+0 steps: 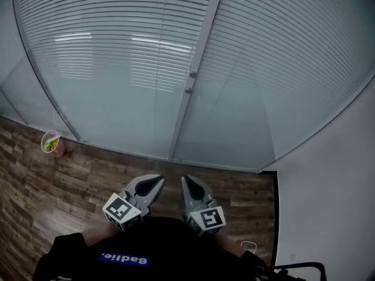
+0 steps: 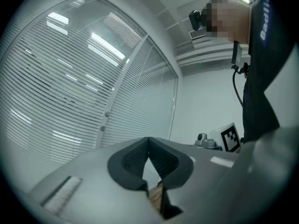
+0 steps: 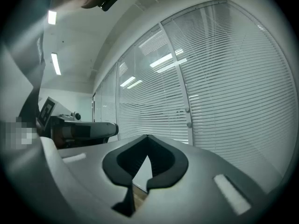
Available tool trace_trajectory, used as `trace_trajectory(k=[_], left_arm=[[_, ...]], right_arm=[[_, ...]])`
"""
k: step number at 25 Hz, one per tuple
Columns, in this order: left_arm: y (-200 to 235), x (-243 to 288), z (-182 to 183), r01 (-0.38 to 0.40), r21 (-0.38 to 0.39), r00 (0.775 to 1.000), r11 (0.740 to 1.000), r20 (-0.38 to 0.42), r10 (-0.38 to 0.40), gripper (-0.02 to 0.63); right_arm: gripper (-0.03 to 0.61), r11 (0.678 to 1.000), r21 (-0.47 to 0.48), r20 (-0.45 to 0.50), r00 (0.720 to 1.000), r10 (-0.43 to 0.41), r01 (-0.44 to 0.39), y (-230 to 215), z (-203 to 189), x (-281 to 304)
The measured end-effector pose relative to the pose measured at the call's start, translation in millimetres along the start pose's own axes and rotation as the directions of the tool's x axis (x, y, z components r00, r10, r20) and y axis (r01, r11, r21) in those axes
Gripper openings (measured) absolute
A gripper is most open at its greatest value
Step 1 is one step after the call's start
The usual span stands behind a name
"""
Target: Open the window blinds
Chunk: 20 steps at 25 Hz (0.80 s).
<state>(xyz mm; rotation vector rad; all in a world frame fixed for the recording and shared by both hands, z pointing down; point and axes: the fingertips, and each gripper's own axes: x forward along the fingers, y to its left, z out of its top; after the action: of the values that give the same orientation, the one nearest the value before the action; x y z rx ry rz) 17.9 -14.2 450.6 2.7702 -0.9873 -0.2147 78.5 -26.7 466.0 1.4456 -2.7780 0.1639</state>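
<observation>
White slatted blinds (image 1: pixel 111 51) hang lowered behind tall glass panels ahead of me. A grey post (image 1: pixel 196 63) splits the panels and carries two small knobs (image 1: pixel 190 82). Both grippers are held level near my body, well short of the glass. The left gripper (image 1: pixel 158 181) is shut with nothing between its jaws, and so is the right gripper (image 1: pixel 186 181). In the left gripper view the blinds (image 2: pixel 60 92) fill the left side, with the knobs (image 2: pixel 104 121) on the post. In the right gripper view the blinds (image 3: pixel 224 78) and knobs (image 3: pixel 188 117) lie to the right.
A paper cup (image 1: pixel 51 144) stands on the wooden floor (image 1: pixel 76 180) by the glass at the left. A white wall (image 1: pixel 328 204) closes off the right side. A cable (image 1: pixel 249 246) lies on the floor near my right.
</observation>
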Motion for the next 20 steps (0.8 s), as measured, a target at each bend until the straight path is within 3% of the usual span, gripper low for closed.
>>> trace_trajectory(k=[20], left_arm=[[-4, 18, -4, -0.01, -0.003, 1.0, 1.0, -0.005, 0.01, 0.0]], right_arm=[[0.003, 0.999, 0.028, -0.014, 1.0, -0.017, 0.018, -27, -8, -3]])
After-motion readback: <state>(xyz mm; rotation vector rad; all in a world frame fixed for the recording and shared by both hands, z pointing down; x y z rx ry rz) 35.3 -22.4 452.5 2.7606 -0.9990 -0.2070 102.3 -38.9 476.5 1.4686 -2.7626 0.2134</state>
